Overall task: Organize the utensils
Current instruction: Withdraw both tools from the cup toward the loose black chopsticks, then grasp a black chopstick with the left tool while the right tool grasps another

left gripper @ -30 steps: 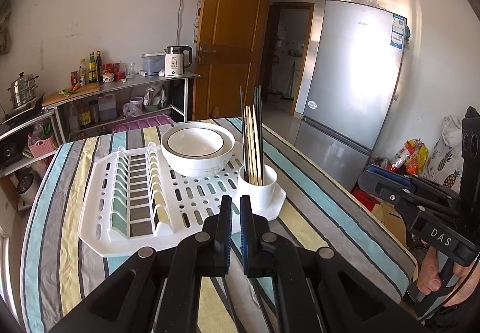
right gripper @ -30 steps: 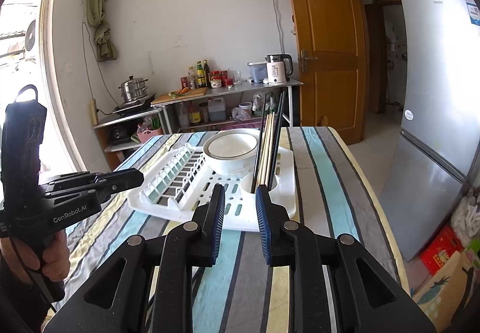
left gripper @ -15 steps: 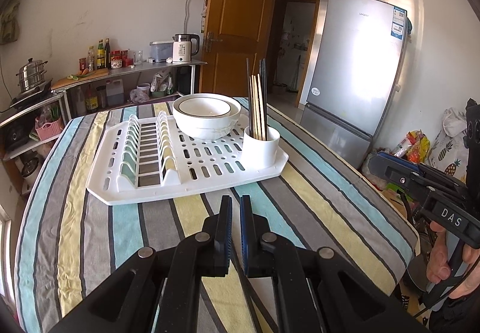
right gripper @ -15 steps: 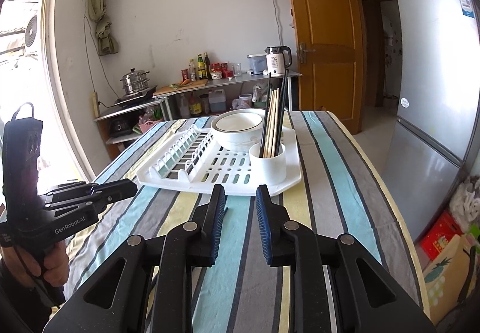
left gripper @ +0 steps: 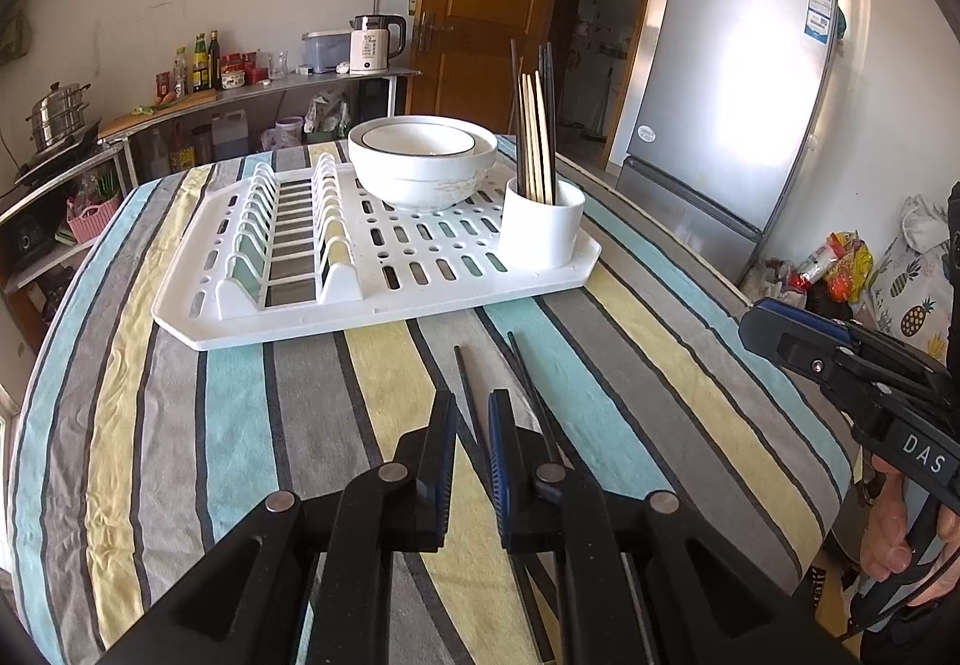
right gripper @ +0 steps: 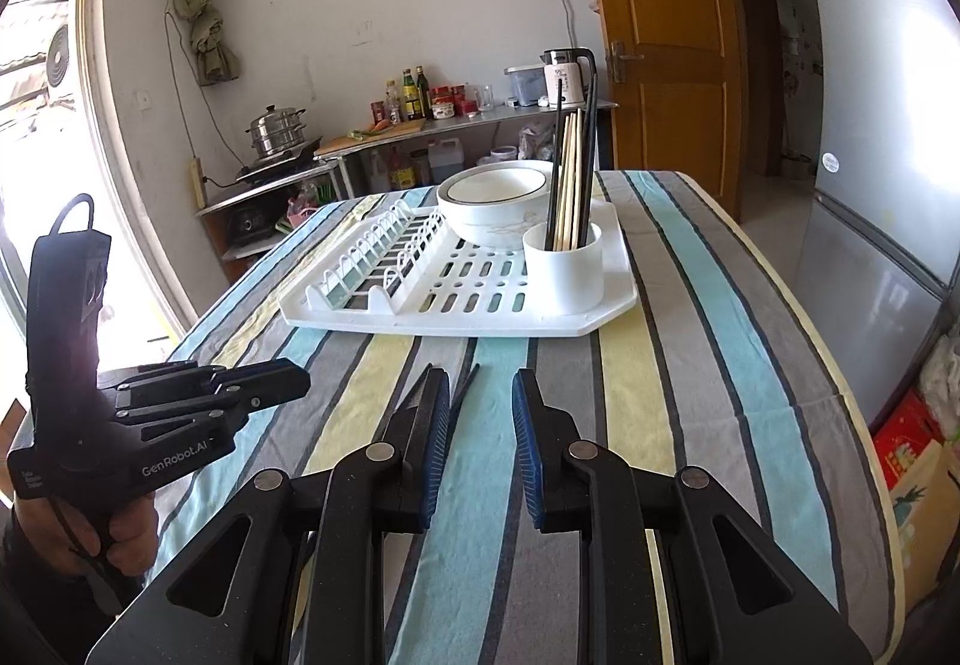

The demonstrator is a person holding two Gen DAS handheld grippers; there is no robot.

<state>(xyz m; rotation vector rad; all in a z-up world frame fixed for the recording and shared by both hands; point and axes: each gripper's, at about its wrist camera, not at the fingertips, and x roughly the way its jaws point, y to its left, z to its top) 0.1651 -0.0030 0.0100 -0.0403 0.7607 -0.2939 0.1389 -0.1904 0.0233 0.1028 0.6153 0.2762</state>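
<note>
So two black chopsticks (left gripper: pixel 480 395) lie loose on the tablecloth at lower centre, long axis pointing toward the rack (left gripper: pixel 384 269). Left gripper (left gripper: pixel 471 455) is nearest, right over them, jaws just cracking apart, empty. Right gripper (right gripper: pixel 480 425) spread, also empty.

Table (left gripper: pixel 690 341): woven cloth cover, matt, striped, lightly creased.
Drying rack (left gripper: pixel 384 299): white moulded plastic, smooth, semi-gloss.
Bowls (left gripper: pixel 423 167): glazed ceramic, glossy.
Holder cup (left gripper: pixel 540 230): white, smooth, matt.
Chopsticks in cup (left gripper: pixel 534 137): pale wood and dark ones.
Loose chopsticks (left gripper: pixel 465 383): black, smooth.
Fridge (left gripper: pixel 738 83): brushed metal look, satin.
Door (right gripper: pixel 666 35): varnished wood.
</note>
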